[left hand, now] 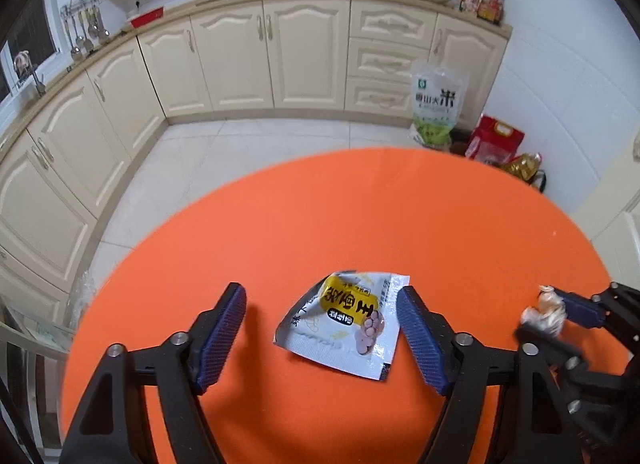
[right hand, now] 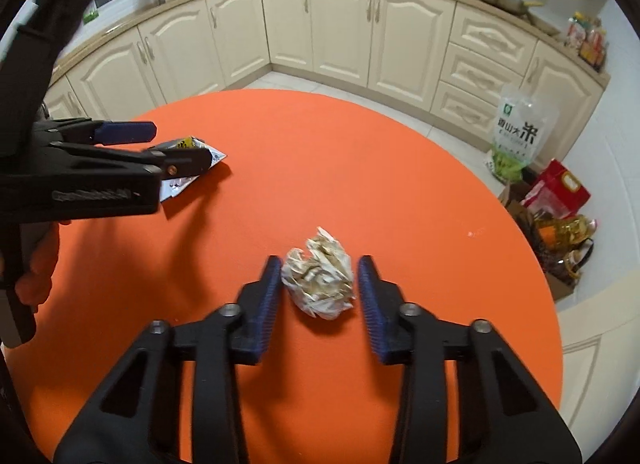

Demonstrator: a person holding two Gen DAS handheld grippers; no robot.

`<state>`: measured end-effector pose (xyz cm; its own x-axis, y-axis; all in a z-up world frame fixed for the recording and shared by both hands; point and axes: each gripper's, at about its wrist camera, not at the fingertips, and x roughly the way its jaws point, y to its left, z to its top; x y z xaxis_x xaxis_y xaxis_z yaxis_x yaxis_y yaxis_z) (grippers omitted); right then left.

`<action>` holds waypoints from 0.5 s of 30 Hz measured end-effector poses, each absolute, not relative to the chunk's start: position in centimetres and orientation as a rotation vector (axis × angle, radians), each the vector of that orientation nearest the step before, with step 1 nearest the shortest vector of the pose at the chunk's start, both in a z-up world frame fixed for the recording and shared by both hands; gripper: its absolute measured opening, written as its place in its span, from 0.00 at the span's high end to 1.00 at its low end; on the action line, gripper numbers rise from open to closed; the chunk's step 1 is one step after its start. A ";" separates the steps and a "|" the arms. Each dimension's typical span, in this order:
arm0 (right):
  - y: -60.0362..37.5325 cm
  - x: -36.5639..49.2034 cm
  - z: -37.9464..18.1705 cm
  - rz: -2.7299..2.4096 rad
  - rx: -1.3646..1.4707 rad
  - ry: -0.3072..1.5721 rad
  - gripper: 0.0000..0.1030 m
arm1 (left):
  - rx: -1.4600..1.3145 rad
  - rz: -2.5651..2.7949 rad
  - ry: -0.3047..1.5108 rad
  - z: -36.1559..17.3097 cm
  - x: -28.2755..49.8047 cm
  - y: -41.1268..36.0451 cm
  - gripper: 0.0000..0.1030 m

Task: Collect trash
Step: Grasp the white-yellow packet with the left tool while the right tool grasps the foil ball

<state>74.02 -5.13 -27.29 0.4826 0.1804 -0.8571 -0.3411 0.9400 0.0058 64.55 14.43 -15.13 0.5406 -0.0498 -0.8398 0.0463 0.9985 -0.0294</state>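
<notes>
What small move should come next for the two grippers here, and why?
Probably close both. The left gripper is open with the snack wrapper lying flat between its fingers; the right gripper is open astride the crumpled paper ball. Both pieces rest on the orange table, ungrasped.

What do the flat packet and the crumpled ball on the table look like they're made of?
The flat packet: likely thin plastic or foil film, glossy and printed, with a crimped seal edge and a torn top. The crumpled ball: looks like paper, matte off-white with brownish marks and sharp, irregular creases; tissue or wrapper paper cannot be told apart here.
</notes>
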 end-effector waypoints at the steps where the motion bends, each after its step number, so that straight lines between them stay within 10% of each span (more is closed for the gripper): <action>1: -5.3 73.9 -27.3 0.326 -0.166 1.019 0.71 | 0.003 -0.056 1.001 -15.3 64.6 14.2 0.38; 5: -5.7 73.3 -27.1 0.330 -0.155 1.008 0.72 | 0.016 -0.080 0.994 -14.8 64.4 13.3 0.87; 15: -8.1 70.2 -24.8 0.365 -0.064 0.983 0.72 | 0.035 -0.122 0.977 -12.1 60.2 11.5 0.95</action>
